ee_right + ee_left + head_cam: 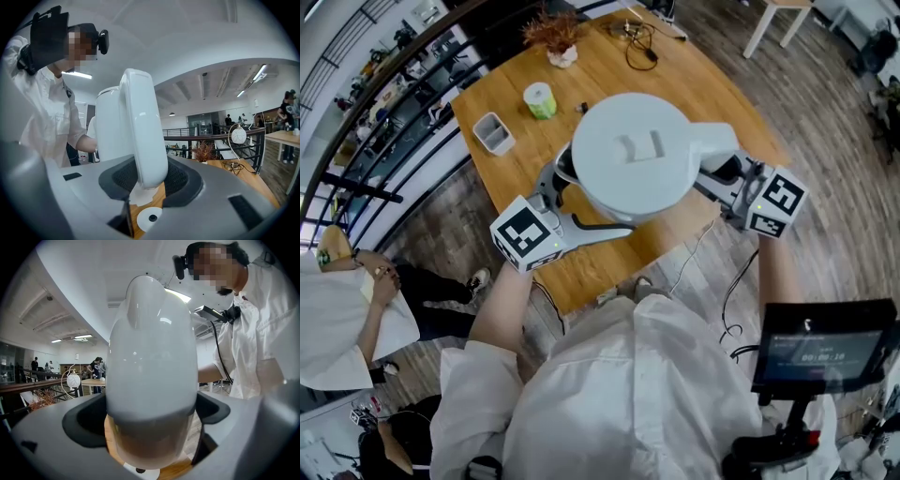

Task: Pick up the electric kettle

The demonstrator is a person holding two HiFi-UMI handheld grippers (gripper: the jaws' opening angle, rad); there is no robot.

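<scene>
The white electric kettle (637, 155) hangs in the air above the wooden table (675, 80), gripped from both sides. My left gripper (565, 183) is shut on its rounded body (150, 376), which fills the space between the jaws. My right gripper (719, 172) is shut on the kettle's handle (142, 126), with the dark pads against both of its sides. Below the kettle, its round white base (151, 218) lies on the table; it also shows as the base (140, 471) in the left gripper view.
On the table's far part stand a green roll (540, 99), a small grey box (494, 133), a dried plant (553, 36) and a tangle of cables (639, 42). A person (347, 309) sits at the left by a railing. A screen (820, 347) is at the lower right.
</scene>
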